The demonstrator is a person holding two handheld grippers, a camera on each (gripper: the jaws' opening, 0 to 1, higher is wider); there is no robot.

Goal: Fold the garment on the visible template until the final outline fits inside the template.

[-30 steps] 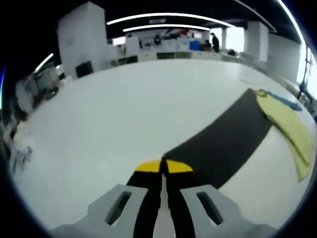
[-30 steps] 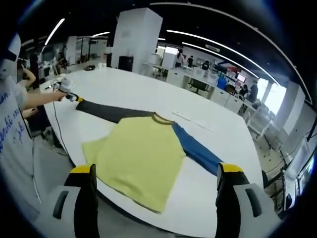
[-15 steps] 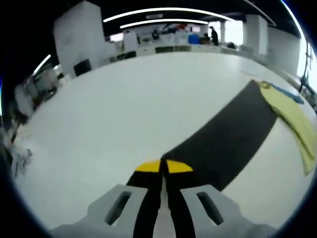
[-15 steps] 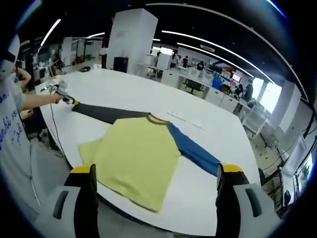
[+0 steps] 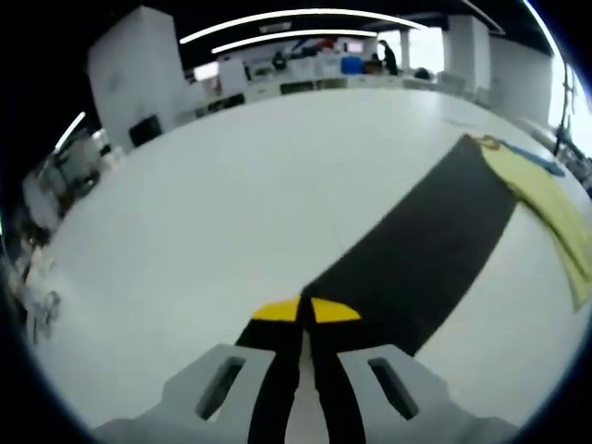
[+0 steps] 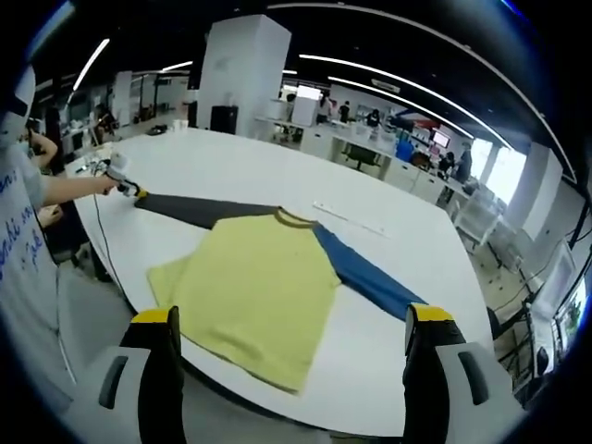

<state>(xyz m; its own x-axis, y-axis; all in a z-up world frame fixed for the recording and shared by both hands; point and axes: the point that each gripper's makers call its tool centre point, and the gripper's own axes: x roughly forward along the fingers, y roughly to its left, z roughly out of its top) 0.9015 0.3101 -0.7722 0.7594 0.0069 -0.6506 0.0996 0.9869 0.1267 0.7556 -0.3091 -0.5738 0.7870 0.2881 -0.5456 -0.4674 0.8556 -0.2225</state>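
Left gripper [image 5: 302, 310]: jaws fully closed, yellow tips meeting, pinching the cuff end of the dark grey sleeve [image 5: 425, 240]. From the right gripper view the same gripper sits at the far left corner of the table, sleeve drawn out straight from the shirt — looks like the grip is there to pull the sleeve flat and taut before folding it in. Right gripper [image 6: 291, 319]: jaws wide apart, holding nothing, hanging off the near table edge and well apart from the cloth; probably parked there to frame the whole garment. Garment [image 6: 259, 287]: yellow body lying flat on the white table [image 6: 416, 259], collar away from the right gripper, hem toward it, blue sleeve [image 6: 365, 277] spread to the right, grey one to the left. Nothing folded yet, so the task is at the start. Can't make out a template outline on the table in either view. A thin strip [image 6: 350, 220] lies beyond the collar. Person's arm [image 6: 65, 190] reaches to the left gripper.
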